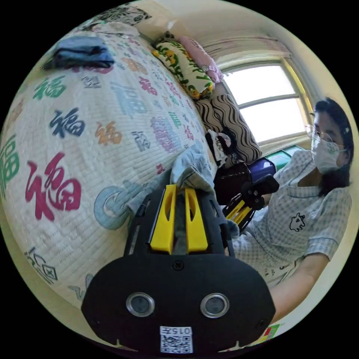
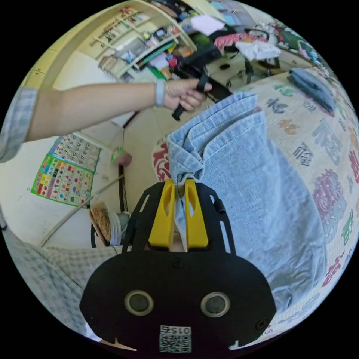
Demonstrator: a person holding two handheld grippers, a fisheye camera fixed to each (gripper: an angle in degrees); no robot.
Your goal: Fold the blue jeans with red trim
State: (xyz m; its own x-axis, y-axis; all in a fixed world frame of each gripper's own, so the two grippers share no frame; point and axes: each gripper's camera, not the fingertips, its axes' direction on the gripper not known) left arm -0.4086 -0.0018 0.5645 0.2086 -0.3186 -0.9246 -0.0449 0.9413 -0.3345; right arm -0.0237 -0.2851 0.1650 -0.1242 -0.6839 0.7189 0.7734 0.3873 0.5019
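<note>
Jeans [image 2: 243, 175] of pale blue denim lie spread over the bed [image 2: 329, 149], draped along its near edge on a cream quilt printed with large coloured characters. In the right gripper view, the right gripper [image 2: 178, 187] has its two yellow jaws drawn narrow on a bunched fold of the denim, and the cloth rises from between them. At the far end of the garment, a hand [image 2: 183, 93] grips the black handle of the other tool, with the forearm reaching across the view.

In the left gripper view, the left gripper [image 1: 178, 190] likewise has its yellow jaws close together with a crumpled wad of the jeans [image 1: 192, 168] pinched between them, at the bed's edge. The right gripper [image 1: 239, 215] shows beyond it, just beside the person's checked top.

A folded dark blue garment [image 1: 80, 52] rests on the quilt well apart from the jeans, toward the far side of the bed [image 1: 74, 149]. Patterned pillows [image 1: 183, 67] are stacked along the bed's edge beneath the window [image 1: 269, 104].
</note>
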